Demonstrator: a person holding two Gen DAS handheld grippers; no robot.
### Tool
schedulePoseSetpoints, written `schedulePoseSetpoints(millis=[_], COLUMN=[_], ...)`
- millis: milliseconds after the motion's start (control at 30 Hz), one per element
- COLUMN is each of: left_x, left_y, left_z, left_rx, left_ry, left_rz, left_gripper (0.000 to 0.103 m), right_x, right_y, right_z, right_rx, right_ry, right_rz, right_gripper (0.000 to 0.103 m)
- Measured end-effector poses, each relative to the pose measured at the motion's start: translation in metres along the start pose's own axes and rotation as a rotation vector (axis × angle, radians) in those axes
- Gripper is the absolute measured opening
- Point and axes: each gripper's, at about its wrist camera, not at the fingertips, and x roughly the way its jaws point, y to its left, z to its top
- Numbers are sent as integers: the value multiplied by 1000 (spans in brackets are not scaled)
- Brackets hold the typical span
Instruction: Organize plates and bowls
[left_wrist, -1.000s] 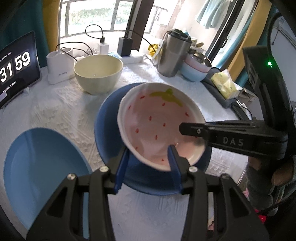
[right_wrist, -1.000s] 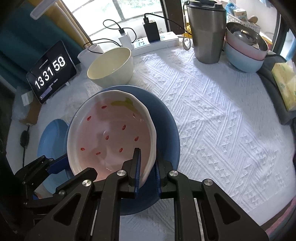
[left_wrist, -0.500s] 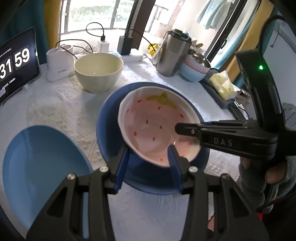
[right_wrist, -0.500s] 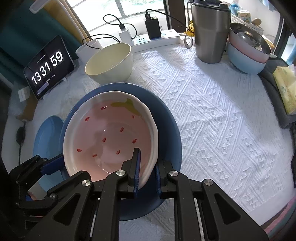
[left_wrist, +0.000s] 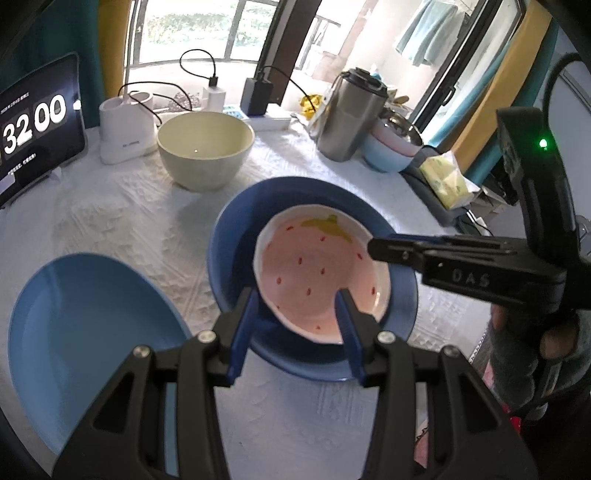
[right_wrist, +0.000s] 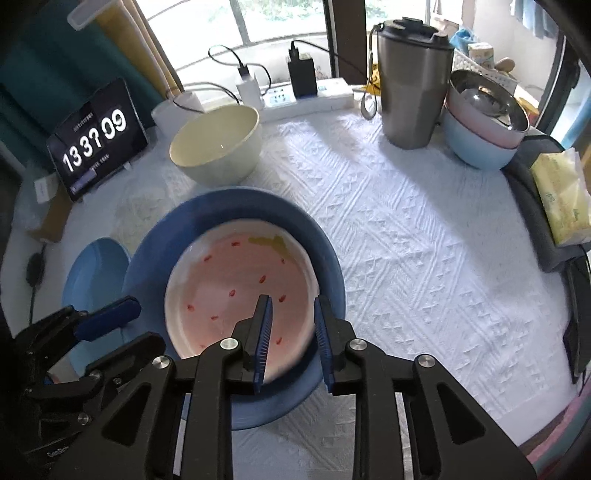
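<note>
Right claw (right_wrist: 291, 325): jaws just been opening, strawberry bowl (right_wrist: 236, 288) rim between them, pads off it.
Left claw (left_wrist: 295, 317): parted, straddling bowl's near rim.
Bowl: sits in dark blue plate (right_wrist: 325, 258).

Right claw (right_wrist: 291, 332) has just been opening, its jaws straddling the strawberry bowl's (right_wrist: 229, 284) rim inside the dark-blue plate (right_wrist: 328, 258).

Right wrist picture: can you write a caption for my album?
Right tool open over the strawberry plate on a dark blue plate.

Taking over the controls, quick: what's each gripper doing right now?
Left gripper: open, jaws straddling the near rim of the strawberry plate, not gripping.
Right gripper: open, just released that plate's rim, which sits between the jaws.
</note>
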Motion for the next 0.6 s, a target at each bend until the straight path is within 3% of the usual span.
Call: schedulePoseSetpoints(millis=[367, 600], left_x=[-8, -13], left_y=[-2, 4], left_z=[7, 20], left_rx=[3, 26], left_ry=[-28, -75], left_rz=[-1, 54], left_gripper=[45, 45], right_x=[-20, -24], right_y=[4, 6], right_z=[5, 10], right_rx=[-20, -29], right_ry=[-57, -77], right_rz=[7, -2], right_gripper=[25, 25])
